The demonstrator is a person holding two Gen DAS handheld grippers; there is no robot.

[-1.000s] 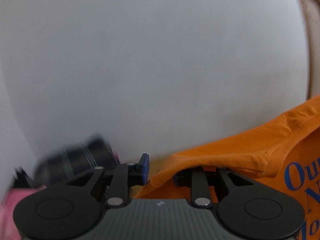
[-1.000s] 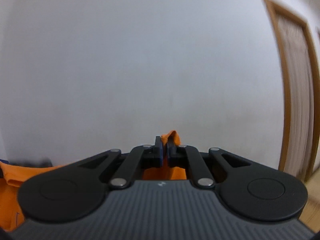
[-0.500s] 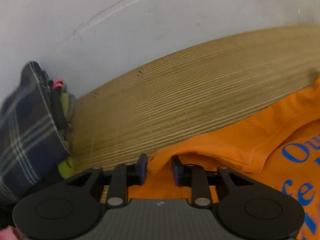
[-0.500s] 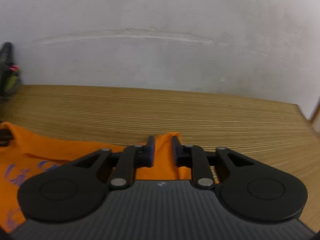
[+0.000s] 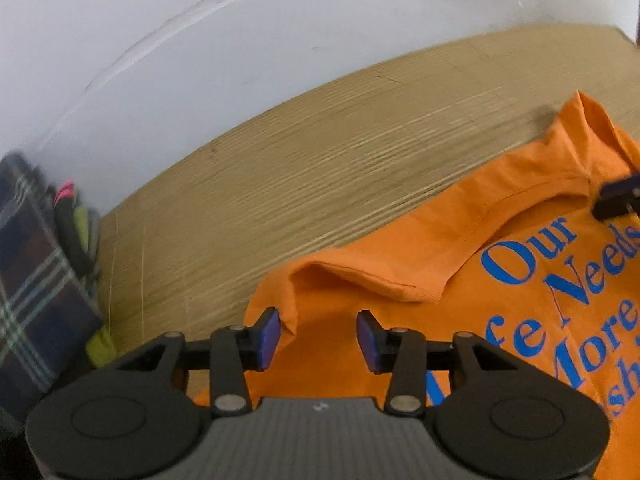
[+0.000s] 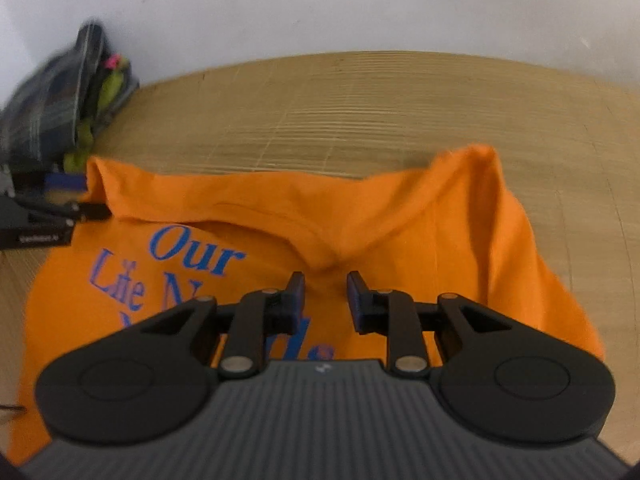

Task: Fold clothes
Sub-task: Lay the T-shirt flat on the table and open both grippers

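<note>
Wooden table (image 5: 320,148) carries a limp, light orange T-shirt (image 5: 500,340); left gripper (image 5: 318,338) opening and right gripper (image 6: 325,300) parted, both empty; pinch the shoulder seams at 12 o'clock.

We are seeing the shirt (image 6: 400,220) lying on the table (image 6: 360,100), the clothes pile (image 6: 60,100) sitting at its far left against the wall (image 6: 320,0) behind.

We see a plain white wall (image 5: 280,40) with a faint curved scratch on it. Below it lies a light wooden worktop (image 5: 320,152) with thin stripes in the wood. The light is soft and even.
</note>
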